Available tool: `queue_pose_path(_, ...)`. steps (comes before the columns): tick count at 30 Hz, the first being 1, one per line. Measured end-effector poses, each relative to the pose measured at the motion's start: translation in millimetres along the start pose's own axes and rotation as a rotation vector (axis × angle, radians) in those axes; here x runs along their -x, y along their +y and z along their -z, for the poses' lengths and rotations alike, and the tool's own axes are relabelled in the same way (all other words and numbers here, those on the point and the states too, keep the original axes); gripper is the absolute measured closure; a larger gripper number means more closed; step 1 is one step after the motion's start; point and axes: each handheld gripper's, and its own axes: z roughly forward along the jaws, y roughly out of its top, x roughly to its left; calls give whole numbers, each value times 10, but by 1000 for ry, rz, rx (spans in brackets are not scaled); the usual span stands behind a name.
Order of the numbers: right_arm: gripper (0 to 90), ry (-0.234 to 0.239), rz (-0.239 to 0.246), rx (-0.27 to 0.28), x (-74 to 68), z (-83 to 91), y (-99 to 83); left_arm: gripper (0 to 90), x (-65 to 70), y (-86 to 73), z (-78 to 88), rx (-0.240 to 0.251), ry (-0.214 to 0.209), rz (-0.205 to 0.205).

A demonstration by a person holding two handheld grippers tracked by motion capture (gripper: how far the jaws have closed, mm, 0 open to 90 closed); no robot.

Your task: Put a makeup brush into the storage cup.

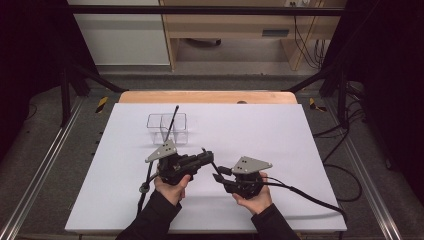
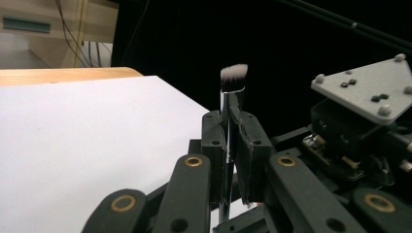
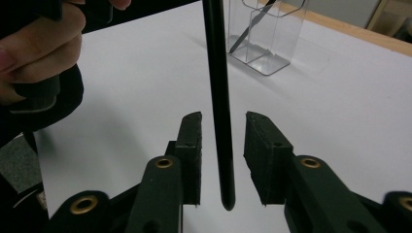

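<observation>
Near the table's six o'clock edge, left gripper (image 2: 232,145) clamps a makeup brush (image 2: 233,77); right gripper (image 3: 222,141), jaws parted, apparently clears its handle; handle's top cut off

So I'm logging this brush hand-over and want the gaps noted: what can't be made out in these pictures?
- Brush: in the left gripper view, the shut left hand-held gripper covers its middle.
- Brush handle's upper end: cut off by the top edge in the right gripper view, above the open right hand-held gripper.
- Clear organizer: in the high view, too small to tell what the dark stick in it is.
</observation>
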Motion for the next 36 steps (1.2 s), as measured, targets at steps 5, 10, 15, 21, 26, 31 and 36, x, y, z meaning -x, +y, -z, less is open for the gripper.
queue_pose_path(5,560,-22,-1,9,7,15,10,830,-19,18,31,-6,21,-10)
queue_pose_path(10,431,-45,-15,17,20,34,25,830,-42,45,91,-22,54,-34)
queue_pose_path(15,314,-82,-30,17,39,59,41,829,-80,77,178,-29,90,-54)
queue_pose_path(21,242,-112,-50,6,86,90,34,830,-123,100,277,-37,126,-70)
queue_pose_path(26,195,-135,-68,-2,133,132,28,830,-167,120,370,-40,153,-76)
queue_pose_path(31,162,-149,-89,-12,185,170,13,830,-196,139,439,-46,178,-85)
queue_pose_path(36,147,-169,-110,-22,244,200,-17,830,-223,173,499,-48,198,-92)
